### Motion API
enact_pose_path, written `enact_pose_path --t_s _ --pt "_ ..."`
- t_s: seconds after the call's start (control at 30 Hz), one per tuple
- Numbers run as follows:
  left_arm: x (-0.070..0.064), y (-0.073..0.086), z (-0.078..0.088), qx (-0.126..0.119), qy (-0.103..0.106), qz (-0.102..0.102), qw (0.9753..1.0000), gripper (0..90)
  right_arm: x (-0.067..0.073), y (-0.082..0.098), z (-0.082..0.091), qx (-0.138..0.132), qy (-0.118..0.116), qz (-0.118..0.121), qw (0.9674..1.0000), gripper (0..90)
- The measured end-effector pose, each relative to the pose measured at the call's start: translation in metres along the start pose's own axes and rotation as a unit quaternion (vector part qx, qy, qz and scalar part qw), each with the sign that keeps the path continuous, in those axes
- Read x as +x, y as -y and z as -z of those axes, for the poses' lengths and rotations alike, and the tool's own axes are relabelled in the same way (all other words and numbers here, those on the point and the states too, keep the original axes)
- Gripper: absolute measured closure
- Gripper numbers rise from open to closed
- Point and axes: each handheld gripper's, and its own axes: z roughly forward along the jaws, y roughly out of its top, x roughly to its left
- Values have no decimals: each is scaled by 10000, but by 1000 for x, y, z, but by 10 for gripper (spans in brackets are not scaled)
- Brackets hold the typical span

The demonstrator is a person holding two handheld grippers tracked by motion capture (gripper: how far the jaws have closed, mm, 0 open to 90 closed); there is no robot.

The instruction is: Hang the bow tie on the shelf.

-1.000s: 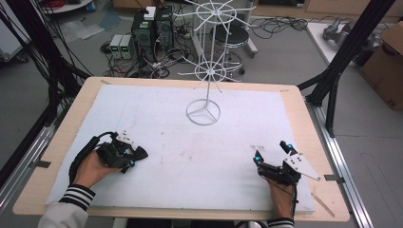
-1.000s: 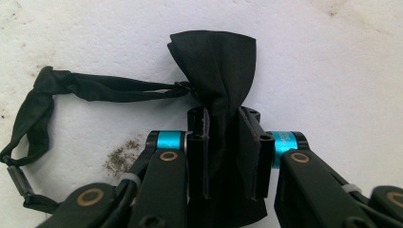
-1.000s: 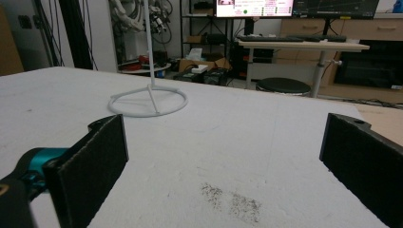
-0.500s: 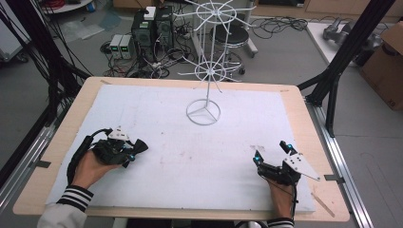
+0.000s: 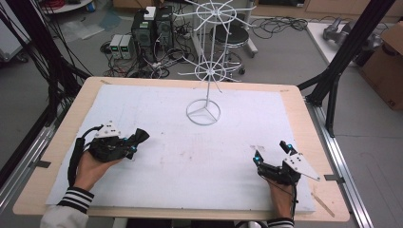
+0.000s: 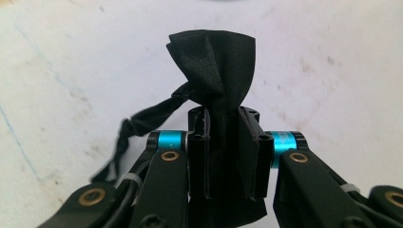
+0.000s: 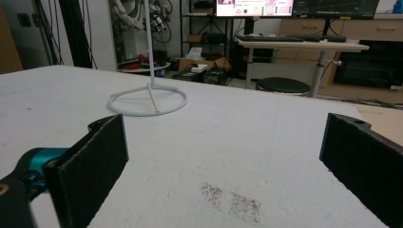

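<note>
White foam sheeting (image 5: 190, 156) covers the wooden table (image 5: 81, 102), with a white wire rack stand (image 5: 203, 112) set on its round base near the far middle. No container is on the sheet.

From the high view, the left gripper (image 5: 135, 141) sits on the near left of the sheet and the right gripper (image 5: 271, 154) on the near right, well apart, each in a hand. The left gripper view gives the detail that the high view blurs: a black cloth (image 6: 216, 61), bunched and folded, sticks up past the jaw tips, with a thin crumpled strap (image 6: 142, 121) trailing off to one side over the white sheet. The left gripper (image 6: 223, 116) is pressed tight on that cloth.

In the right gripper view the right gripper (image 7: 228, 156) stands spread wide with nothing between its jaws, low over the sheet, facing the rack stand's ring base (image 7: 147, 100). A grey smudge (image 7: 233, 199) marks the foam just ahead.
</note>
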Motion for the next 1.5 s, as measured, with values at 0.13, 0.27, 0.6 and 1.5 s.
enact_pose_path --t_s 0.13,0.27,0.6,1.5 --pt "-1 -5 6 -542 11 257 9982 752 0 0 0 0 4 -8 10000 11" --pt "-2 -9 9 -938 -51 295 9951 754 0 0 0 3 4 6 10000 11" --pt "-8 -20 9 -1445 -86 474 9883 754 0 0 0 3 10 23 10000 11" --pt "-39 -100 -18 -1819 142 256 9829 756 -1 0 0 -12 -11 -37 10000 10"
